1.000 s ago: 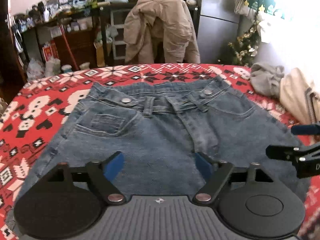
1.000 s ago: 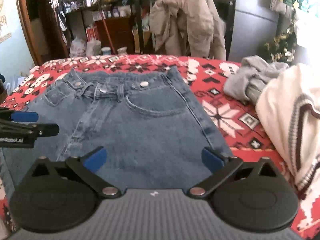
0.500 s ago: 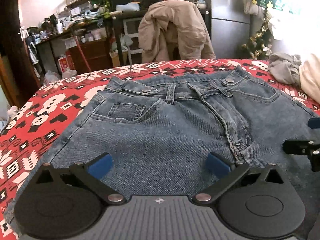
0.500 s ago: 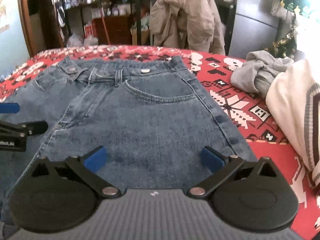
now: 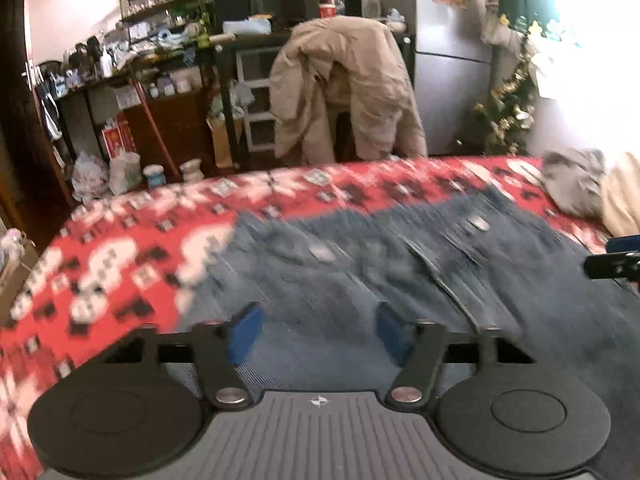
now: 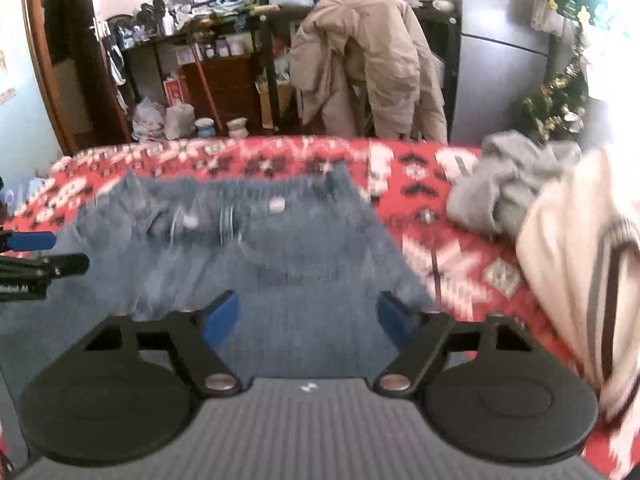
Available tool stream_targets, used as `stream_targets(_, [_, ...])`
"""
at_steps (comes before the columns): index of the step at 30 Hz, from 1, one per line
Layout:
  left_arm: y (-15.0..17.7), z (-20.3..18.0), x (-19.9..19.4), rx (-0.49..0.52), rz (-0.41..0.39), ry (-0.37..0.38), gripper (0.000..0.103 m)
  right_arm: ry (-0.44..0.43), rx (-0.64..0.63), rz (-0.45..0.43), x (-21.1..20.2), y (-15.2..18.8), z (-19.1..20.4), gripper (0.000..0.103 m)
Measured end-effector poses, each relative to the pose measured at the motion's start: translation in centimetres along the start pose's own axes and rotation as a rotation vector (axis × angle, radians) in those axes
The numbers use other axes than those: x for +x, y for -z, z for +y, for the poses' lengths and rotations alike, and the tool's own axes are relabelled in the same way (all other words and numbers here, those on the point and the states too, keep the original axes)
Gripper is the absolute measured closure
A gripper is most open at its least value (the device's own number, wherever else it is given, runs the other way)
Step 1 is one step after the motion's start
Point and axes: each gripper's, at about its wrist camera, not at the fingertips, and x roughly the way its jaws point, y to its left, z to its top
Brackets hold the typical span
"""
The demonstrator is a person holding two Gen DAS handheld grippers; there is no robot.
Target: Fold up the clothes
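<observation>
Blue denim jeans point(image 5: 400, 280) flat on patterned blanket point(image 5: 120, 264)

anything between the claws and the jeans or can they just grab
Nothing visible blocks either one. The jeans lie directly under the left claw and right claw, both closing with denim between but not pinched yet.

A red patterned blanket point(image 5: 120, 264) covers the surface. Behind it, a beige coat point(image 6: 368, 64) hangs over a chair — cluttered shelves point(image 5: 160, 48) to its left, a grey refrigerator point(image 5: 452, 60) to its right.
</observation>
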Motion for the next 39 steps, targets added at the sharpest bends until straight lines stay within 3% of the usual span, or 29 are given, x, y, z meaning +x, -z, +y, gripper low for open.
stream_targets(1, [-0.8, 0.9, 1.0, -0.006, 0.003, -0.005, 0.074, -0.007, 0.000, 0.008, 0.9, -1.1, -0.4, 0.046])
stream_targets(2, [-1.5, 1.7, 2.1, -0.015, 0.011, -0.004, 0.089, -0.023, 0.003, 0.016, 1.9, -2.1, -0.9, 0.071])
stream_targets(3, [-2.1, 2.5, 3.2, -0.030, 0.027, 0.003, 0.096, -0.033, 0.009, 0.030, 2.9, -2.9, -1.4, 0.090])
stream_targets(8, [-4.6, 4.9, 7.6, -0.063, 0.065, 0.043, 0.102, -0.024, -0.055, 0.066, 8.5, -6.9, -1.5, 0.101])
stream_targets(13, [-6.1, 4.8, 10.7, -0.054, 0.094, 0.135, 0.102, -0.028, -0.086, 0.095, 14.2, -9.3, -1.4, 0.103])
stream_targets(18, [-5.6, 5.2, 12.2, -0.012, 0.096, 0.093, 0.102, -0.041, -0.001, 0.074, 16.4, -10.3, -3.8, 0.103])
stream_targets(22, [-5.6, 6.7, 12.5, -0.069, 0.092, 0.106, 0.101, -0.021, 0.024, 0.049, 16.9, -10.3, -4.8, 0.103])
stream_targets(27, [-6.0, 6.5, 12.3, -0.072, 0.086, 0.106, 0.102, -0.013, 0.024, 0.046, 17.7, -10.6, -5.0, 0.103])
stream_targets(30, [-6.5, 6.5, 10.4, -0.097, 0.046, 0.137, 0.101, 0.002, 0.042, 0.020, 16.2, -11.0, -4.7, 0.103])
stream_targets(33, [-6.3, 4.9, 8.1, -0.086, 0.037, 0.212, 0.101, -0.040, -0.037, -0.005, 13.2, -10.7, -2.3, 0.103])
stream_targets(37, [-4.7, 0.9, 6.8, -0.040, 0.092, 0.335, 0.101, -0.171, -0.108, 0.034, 10.7, -8.7, 2.0, 0.103])
stream_targets(39, [-3.9, -0.5, 6.9, -0.010, 0.093, 0.328, 0.101, -0.219, -0.136, 0.057, 10.6, -7.5, 4.2, 0.103])
